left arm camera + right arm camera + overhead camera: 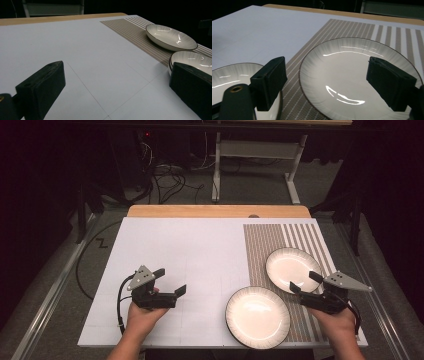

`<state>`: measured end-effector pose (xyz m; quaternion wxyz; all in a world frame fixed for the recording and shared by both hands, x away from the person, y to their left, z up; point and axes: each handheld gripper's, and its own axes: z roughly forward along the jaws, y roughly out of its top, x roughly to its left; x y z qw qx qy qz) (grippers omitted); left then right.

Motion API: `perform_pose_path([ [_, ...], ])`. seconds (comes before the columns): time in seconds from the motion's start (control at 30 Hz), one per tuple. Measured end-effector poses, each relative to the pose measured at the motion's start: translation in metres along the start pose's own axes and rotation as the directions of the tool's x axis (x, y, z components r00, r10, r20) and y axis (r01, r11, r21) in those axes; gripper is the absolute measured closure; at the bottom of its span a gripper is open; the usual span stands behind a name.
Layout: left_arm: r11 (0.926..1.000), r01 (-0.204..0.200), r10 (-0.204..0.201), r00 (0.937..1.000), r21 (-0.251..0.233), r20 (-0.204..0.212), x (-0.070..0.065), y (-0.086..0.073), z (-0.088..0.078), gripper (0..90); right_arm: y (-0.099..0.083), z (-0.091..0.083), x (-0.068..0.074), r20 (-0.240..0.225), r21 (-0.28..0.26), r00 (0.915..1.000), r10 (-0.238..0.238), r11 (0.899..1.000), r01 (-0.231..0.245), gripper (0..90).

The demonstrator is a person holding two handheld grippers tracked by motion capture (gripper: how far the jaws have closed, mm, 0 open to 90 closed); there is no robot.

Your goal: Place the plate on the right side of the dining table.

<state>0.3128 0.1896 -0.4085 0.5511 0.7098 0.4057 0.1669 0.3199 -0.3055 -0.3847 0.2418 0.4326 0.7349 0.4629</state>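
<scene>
While over far plate (352, 75): R gripper (332, 82) jaws wide, empty.

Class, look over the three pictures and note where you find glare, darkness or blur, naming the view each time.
High view: the white table top is brightly lit, the room behind it nearly black. Right gripper view: streaks of glare on the far plate; the right gripper jaws are close and dark. Left gripper view: the near plate carries small highlights, and the left gripper jaws look soft.
</scene>
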Motion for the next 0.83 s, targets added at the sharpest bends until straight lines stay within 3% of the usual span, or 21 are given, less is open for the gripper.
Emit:
perform_pose_path([
  [0.27, 0.9998, -0.017, 0.017, 0.9998, -0.006, 0.004, -0.004, 0.0, -0.002, 1.0, -0.002, -0.006, 0.027, -0.054, -0.04, 0.9975, -0.046, 0.998, 0.044, 0.9],
  [0.4, 0.9996, -0.026, 0.026, 0.9997, -0.007, 0.005, -0.007, 0.0, -0.003, 1.0, -0.003, -0.007, 0.035, -0.072, -0.058, 0.9954, -0.064, 0.996, 0.06, 0.9],
  [0.77, 0.9995, -0.032, 0.032, 0.9995, -0.007, -0.007, -0.007, -0.002, -0.003, 1.7, -0.004, -0.006, 0.034, -0.07, -0.053, 0.9948, -0.074, 0.996, 0.07, 0.8],
  [0.83, 0.9999, -0.013, 0.013, 0.9999, -0.005, 0.006, -0.007, -0.002, -0.004, 1.7, -0.004, -0.006, 0.034, -0.071, -0.055, 0.9946, -0.076, 0.996, 0.073, 0.8],
])
